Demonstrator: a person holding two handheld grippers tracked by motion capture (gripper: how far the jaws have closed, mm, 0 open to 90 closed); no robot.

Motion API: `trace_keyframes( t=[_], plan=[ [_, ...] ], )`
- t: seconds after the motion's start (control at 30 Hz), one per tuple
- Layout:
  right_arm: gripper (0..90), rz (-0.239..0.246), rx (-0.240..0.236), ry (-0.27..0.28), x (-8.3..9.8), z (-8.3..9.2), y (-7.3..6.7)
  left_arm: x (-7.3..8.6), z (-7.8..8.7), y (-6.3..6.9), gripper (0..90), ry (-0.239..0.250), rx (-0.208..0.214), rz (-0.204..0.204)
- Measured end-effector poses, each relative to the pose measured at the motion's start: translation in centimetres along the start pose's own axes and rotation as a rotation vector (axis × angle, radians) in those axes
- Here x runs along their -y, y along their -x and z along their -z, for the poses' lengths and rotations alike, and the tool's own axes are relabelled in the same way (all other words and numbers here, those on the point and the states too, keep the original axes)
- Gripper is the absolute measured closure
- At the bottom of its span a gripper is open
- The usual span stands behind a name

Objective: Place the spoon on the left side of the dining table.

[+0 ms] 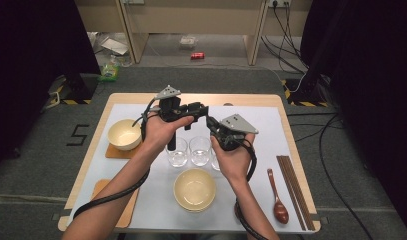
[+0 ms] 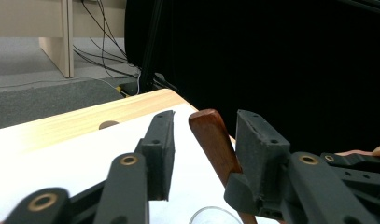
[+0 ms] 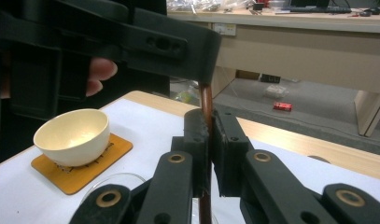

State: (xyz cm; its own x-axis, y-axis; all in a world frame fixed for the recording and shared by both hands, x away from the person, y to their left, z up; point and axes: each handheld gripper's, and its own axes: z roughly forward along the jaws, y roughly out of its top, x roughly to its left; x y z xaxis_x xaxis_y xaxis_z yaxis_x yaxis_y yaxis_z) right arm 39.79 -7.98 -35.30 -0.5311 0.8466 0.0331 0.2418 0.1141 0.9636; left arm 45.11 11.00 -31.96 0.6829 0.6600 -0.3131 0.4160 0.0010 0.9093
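Note:
My right gripper (image 1: 211, 123) is shut on a thin brown wooden handle (image 3: 206, 100), which stands upright between its pads (image 3: 200, 140) in the right gripper view. The handle's flat top end (image 2: 211, 135) rises between the jaws of my left gripper (image 1: 202, 111). Those jaws stand apart: there is a clear gap on one side, and the handle sits close to the other pad (image 2: 260, 140). Both grippers hover together above three clear glasses (image 1: 177, 152) at the table's middle. My left gripper (image 3: 131, 32) looms dark just above the right one's jaws.
A cream bowl (image 1: 124, 134) sits on an orange coaster (image 1: 116, 152) at the left, another bowl (image 1: 194, 189) near the front. An empty coaster (image 1: 108, 200) lies front left. A wooden spoon (image 1: 278, 200) and dark chopsticks (image 1: 291, 185) lie at the right, on a white mat (image 1: 156, 210).

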Motion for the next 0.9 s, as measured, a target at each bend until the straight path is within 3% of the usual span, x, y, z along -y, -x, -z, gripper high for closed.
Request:
trace_keyframes(
  t=[0.23,0.43,0.63,0.77,0.9],
  plan=[
    [85.0,0.003,0.004,0.014,-0.2,0.1,-0.1,-0.1,-0.1,0.3,67.8,0.017,0.034,0.02],
    [85.0,0.006,0.006,0.028,-0.5,0.3,-0.2,-0.5,0.3,0.9,72.4,0.038,0.053,0.013],
    [83.9,0.022,0.001,0.048,-1.1,0.5,-0.3,-1.1,1.0,1.6,75.1,0.069,0.056,-0.038],
    [76.5,0.031,0.002,0.043,-1.5,0.7,-0.2,-1.5,1.3,1.7,75.1,0.099,0.035,-0.076],
    [71.2,0.038,0.014,0.044,-1.3,0.9,-0.1,-1.6,1.6,1.5,75.2,0.115,0.011,-0.088]
  ],
)
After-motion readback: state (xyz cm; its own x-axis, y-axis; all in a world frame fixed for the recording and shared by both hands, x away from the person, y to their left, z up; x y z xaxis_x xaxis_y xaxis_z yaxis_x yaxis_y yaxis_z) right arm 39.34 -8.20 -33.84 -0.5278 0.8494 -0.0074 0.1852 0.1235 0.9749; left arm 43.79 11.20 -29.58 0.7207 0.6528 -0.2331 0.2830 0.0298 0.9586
